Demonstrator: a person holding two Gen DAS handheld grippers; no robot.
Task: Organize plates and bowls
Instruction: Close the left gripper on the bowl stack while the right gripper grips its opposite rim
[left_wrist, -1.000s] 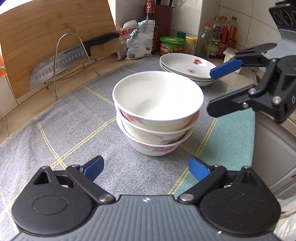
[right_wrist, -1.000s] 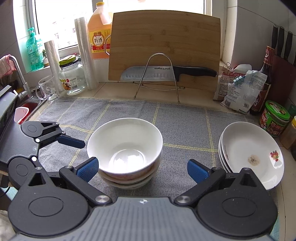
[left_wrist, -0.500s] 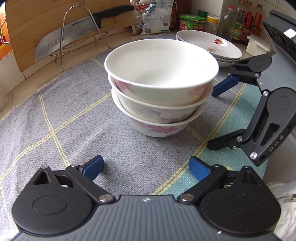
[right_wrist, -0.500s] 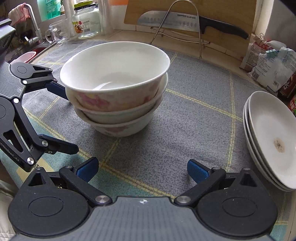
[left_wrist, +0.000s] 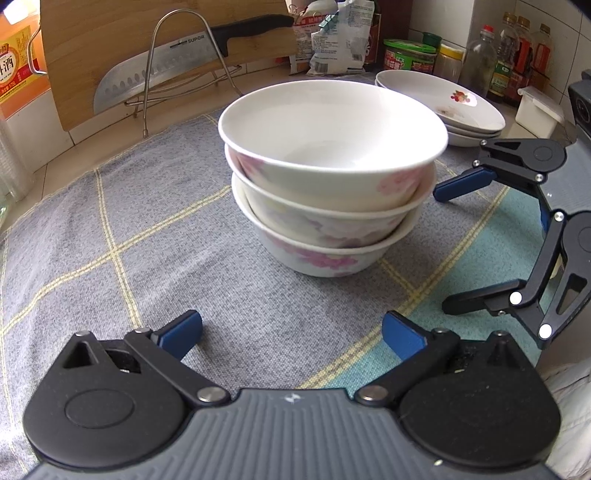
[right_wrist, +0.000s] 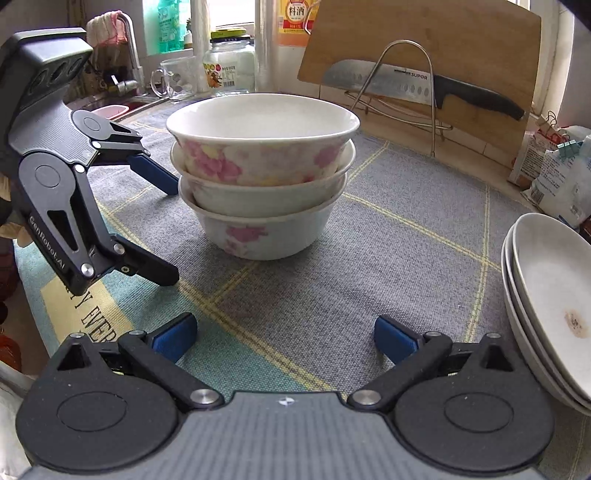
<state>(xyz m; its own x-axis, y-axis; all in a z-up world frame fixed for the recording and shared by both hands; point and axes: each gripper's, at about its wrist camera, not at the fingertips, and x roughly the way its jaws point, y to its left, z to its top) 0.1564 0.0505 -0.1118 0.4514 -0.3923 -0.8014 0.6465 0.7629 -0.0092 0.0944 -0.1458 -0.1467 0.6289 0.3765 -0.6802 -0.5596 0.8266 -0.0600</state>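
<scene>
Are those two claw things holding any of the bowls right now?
No. The left gripper and right gripper both have open jaws, empty, short of the bowl stack.

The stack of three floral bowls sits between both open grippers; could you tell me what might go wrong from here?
1. The top bowl sits off-centre on the bowl stack, so a one-sided push from the left gripper or right gripper could tip it.
2. The plate stack lies close on the right; a swing could knock it.
3. The cloth mat could bunch up if the stack is dragged.
</scene>
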